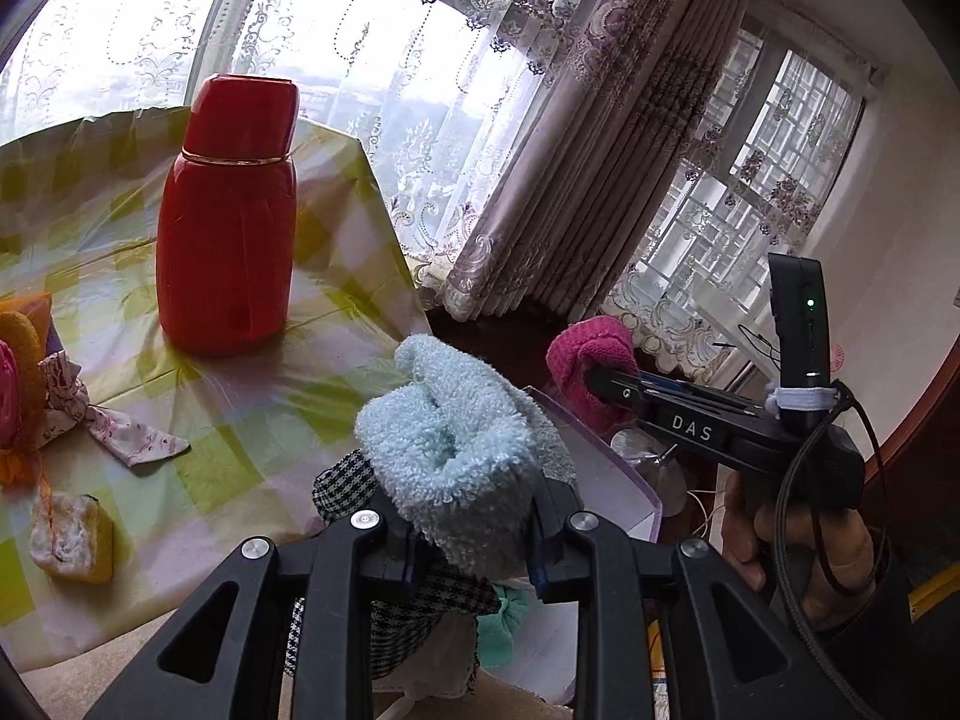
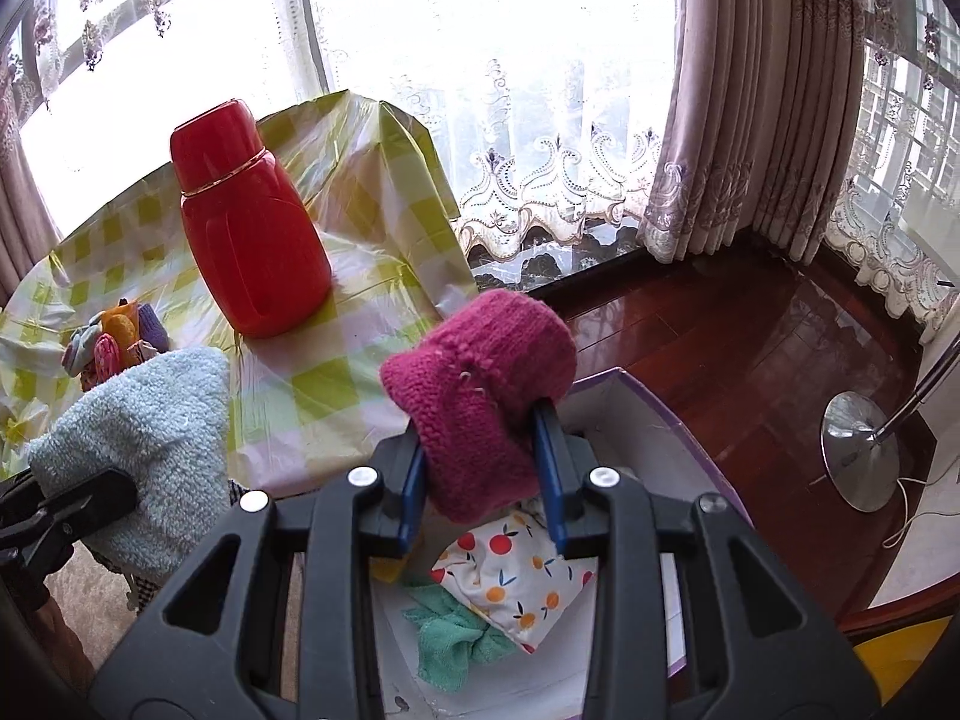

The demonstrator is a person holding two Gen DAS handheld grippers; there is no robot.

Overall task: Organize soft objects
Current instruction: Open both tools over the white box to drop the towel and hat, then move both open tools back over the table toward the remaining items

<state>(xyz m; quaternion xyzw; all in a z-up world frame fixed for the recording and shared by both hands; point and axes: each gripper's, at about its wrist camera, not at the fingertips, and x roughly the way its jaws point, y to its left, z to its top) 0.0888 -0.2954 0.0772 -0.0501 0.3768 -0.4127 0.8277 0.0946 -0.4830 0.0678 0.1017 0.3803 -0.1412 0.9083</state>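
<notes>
Above the near white box point(image 2: 630, 420), a pink knit piece point(image 2: 480, 384) is clamped by the right tongs point(image 2: 483, 498); a pale blue fleecy cloth point(image 1: 456, 438) is clamped by the left tongs point(image 1: 474, 540).

The left gripper point(image 1: 474, 546) clamps a fluffy pale-blue terry cloth point(image 1: 456, 444) above a white, purple-edged box point(image 1: 606, 480). To its right, a hand point(image 1: 798, 546) holds the right gripper point(image 1: 606, 384), pinching a pink knitted piece point(image 1: 585, 354). A glossy red flask point(image 1: 231, 216) stands upright on the green-checked tablecloth point(image 1: 252, 420).

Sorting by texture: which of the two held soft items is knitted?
The pink one in the right hand-held gripper; the left hand-held gripper holds a fluffy blue towel.
</notes>
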